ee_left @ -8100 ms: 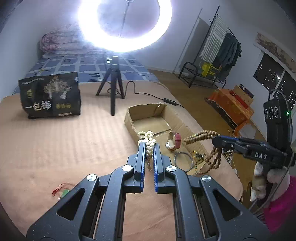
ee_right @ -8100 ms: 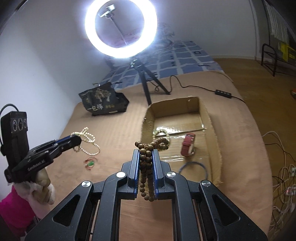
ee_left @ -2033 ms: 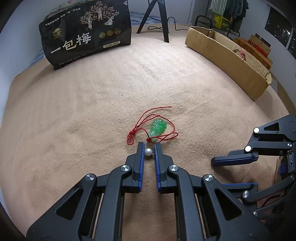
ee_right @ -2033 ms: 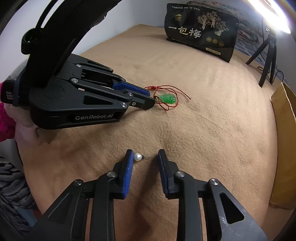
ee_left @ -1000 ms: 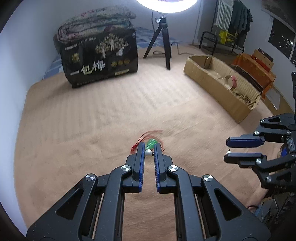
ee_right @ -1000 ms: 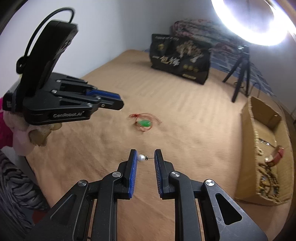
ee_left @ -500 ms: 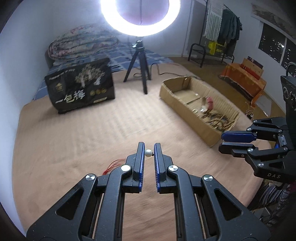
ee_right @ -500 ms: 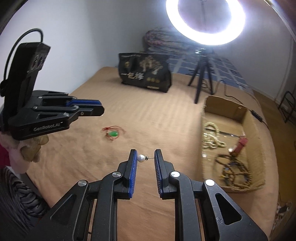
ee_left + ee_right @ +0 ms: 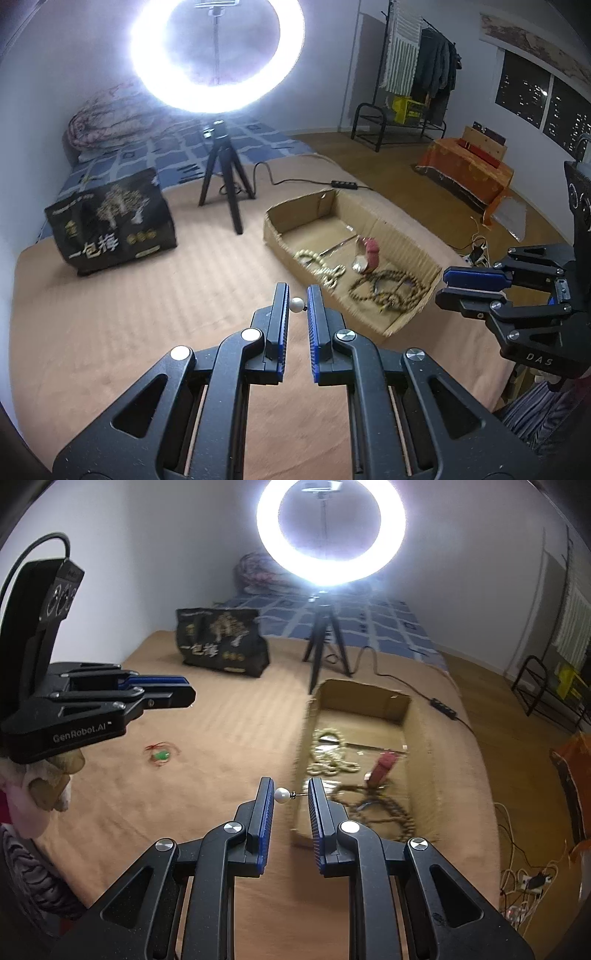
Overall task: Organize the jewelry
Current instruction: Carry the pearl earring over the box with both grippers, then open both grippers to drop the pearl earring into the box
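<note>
the cardboard box point(image 9: 400, 236) lies on the bed point(image 9: 110, 302) ahead of you, bead strings inside. your left gripper point(image 9: 296, 300) jaws pinch a pearl earring point(image 9: 295, 305) between them; your right gripper point(image 9: 290, 794) jaws pinch another pearl earring point(image 9: 281, 796), pearl against the left jaw.

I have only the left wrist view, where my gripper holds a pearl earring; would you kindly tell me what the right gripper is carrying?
Observer: The right gripper is shut on a matching pearl earring, with the pearl against its left finger and the post pointing to the right one.
Operator: Thank you. Is any jewelry lying outside the cardboard box?
Observer: Yes, one piece: a green pendant on a red cord lies on the tan blanket, left of the box in the right wrist view.
</note>
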Motion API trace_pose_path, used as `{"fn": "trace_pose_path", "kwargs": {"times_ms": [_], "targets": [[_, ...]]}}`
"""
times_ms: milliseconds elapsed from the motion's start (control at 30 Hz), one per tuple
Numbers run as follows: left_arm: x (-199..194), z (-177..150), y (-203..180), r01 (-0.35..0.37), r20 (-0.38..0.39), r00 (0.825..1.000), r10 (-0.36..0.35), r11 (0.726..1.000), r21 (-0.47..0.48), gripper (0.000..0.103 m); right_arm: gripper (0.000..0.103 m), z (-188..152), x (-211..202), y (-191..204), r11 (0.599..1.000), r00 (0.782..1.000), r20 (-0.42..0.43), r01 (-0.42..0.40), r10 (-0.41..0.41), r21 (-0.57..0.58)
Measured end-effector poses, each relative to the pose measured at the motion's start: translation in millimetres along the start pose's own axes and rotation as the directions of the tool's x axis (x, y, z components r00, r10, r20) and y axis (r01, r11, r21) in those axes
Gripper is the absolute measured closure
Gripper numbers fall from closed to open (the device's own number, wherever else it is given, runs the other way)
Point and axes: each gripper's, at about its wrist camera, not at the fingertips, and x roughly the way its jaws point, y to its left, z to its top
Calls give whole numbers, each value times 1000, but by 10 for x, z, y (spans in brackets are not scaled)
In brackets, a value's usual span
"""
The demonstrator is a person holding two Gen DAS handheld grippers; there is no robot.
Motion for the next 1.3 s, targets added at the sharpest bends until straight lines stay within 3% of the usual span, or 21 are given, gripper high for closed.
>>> {"fn": "trace_pose_path", "kwargs": {"times_ms": [567, 1033, 1300], "targets": [[577, 568, -290, 5, 38, 999, -4, 1000, -23, 95, 86, 53, 69, -743, 989, 997, 16, 72, -74, 127], [1107, 772, -383, -5, 10, 1000, 5, 1000, -31, 95, 86, 63, 269, -960, 984, 997, 2, 80, -81, 162], [1200, 829, -422, -23, 5, 1000, 23, 999, -30, 95, 86, 63, 298, -1000, 983, 997, 0, 73, -74, 169]]}}
